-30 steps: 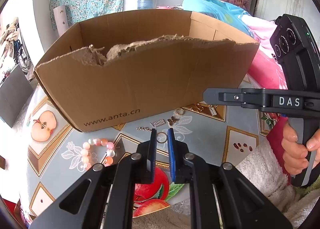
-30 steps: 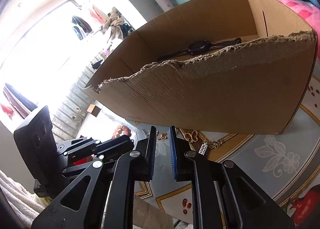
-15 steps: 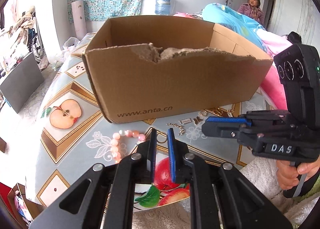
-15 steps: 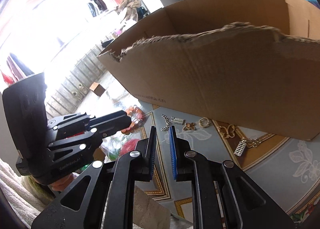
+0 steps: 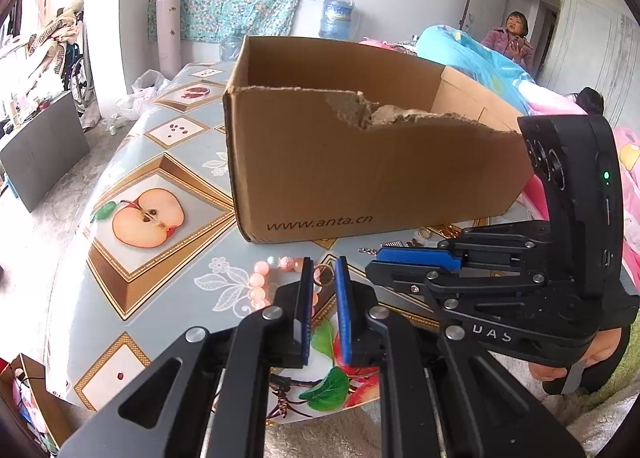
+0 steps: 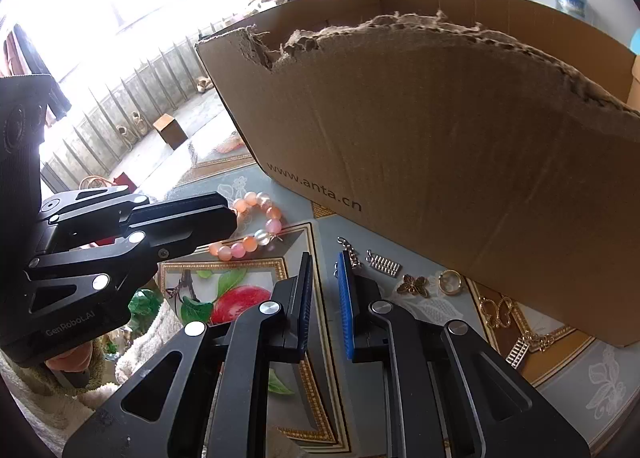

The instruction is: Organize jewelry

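A torn cardboard box [image 5: 360,161] stands on the table; it also shows in the right wrist view [image 6: 460,145]. In front of it lie a pink bead bracelet [image 6: 256,230], a gold ring [image 5: 323,274], a silver chain [image 6: 352,256], a silver comb-like charm [image 6: 383,262], a gold butterfly charm [image 6: 414,285], another gold ring [image 6: 450,282] and gold chain pieces [image 6: 496,310]. My left gripper [image 5: 323,290] hovers just before the bracelet [image 5: 264,278], jaws slightly apart and empty. My right gripper [image 6: 325,290] hovers near the chain, slightly apart and empty.
The table has a fruit-pattern cloth [image 5: 148,217]. A woman [image 5: 514,37] sits at the back right beside bright bedding [image 5: 472,57]. A water bottle [image 5: 336,19] stands behind the box. My right gripper's body [image 5: 560,258] is close on the right.
Both grippers have swung left and pulled back from the box. The right gripper has dropped lower and closer to the left one. Jaw gaps look unchanged.
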